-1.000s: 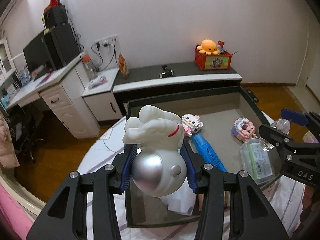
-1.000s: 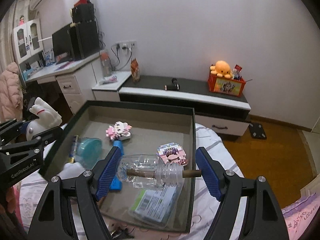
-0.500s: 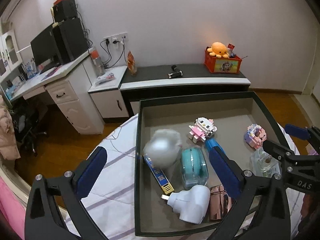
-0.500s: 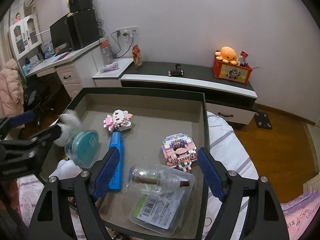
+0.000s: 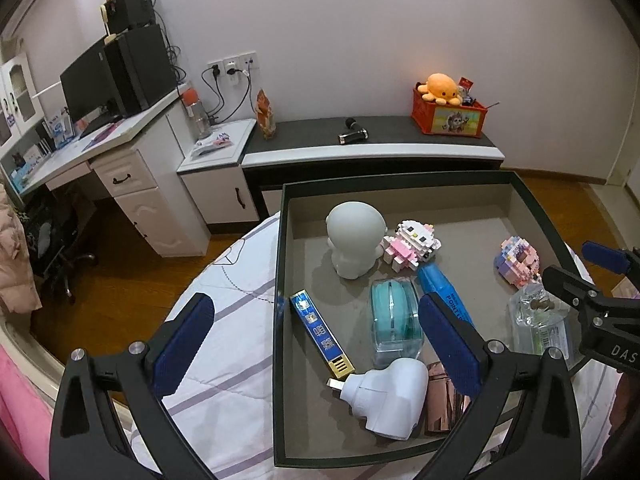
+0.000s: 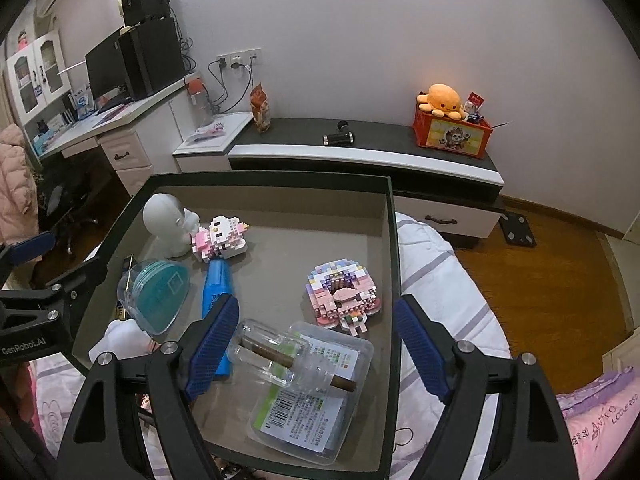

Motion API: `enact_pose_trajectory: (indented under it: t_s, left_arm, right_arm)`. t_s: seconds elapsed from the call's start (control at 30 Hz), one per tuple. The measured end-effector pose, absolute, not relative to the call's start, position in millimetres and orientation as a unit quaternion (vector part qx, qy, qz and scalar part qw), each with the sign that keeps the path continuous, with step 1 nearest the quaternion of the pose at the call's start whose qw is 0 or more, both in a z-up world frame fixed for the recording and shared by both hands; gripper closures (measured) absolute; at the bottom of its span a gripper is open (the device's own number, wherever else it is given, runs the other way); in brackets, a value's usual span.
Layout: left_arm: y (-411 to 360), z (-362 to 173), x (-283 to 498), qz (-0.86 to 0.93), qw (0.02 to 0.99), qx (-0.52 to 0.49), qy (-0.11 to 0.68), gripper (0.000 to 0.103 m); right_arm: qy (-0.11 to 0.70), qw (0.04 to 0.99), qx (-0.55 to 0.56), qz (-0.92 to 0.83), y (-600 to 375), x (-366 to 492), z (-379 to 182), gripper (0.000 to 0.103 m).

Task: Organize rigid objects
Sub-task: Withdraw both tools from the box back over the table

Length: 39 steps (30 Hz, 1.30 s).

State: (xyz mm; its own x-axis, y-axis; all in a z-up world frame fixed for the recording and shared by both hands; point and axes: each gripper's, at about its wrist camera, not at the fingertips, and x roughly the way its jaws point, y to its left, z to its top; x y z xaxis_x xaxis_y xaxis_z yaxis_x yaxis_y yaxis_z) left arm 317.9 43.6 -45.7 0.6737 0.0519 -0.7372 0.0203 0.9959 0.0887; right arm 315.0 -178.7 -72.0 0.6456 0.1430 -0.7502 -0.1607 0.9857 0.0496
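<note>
Left wrist view: left gripper [image 5: 316, 336] jaws spread wide, nothing pinched, hovering over the tray's [image 5: 280, 240] near left part; tray sits on a bed [image 5: 224, 320]. Near edge: white plug adapter [image 5: 388, 396], rose-gold case [image 5: 444, 404]. Mid: blue-gold bar [image 5: 320, 330], teal case [image 5: 394, 318], blue marker [image 5: 444, 292]. Far left: white figurine [image 5: 354, 238] upright, touching the pink block cat [image 5: 412, 242]. Right wrist view: right gripper [image 6: 316, 348] jaws spread, clear bottle [image 6: 280, 356] between them, untouched, lying on a clear packet [image 6: 316, 404]; block figure [image 6: 344, 292] beyond.
</note>
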Motion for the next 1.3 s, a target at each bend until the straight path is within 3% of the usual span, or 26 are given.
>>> enact_pose_trajectory:
  t_s: [0.73, 1.3]
  left_arm:
    - [50.8, -17.0, 268.6, 0.014, 0.925, 0.037, 0.377, 0.0]
    - [34.6, 16.8, 138.9, -0.009, 0.951, 0.043, 0.307, 0.0]
  right_arm:
    - [0.378, 0.922, -0.027, 0.078, -176.8, 270.2, -34.6, 0.017]
    - [0.291, 0.955, -0.024, 0.044, -187.2, 131.2, 14.6, 0.017]
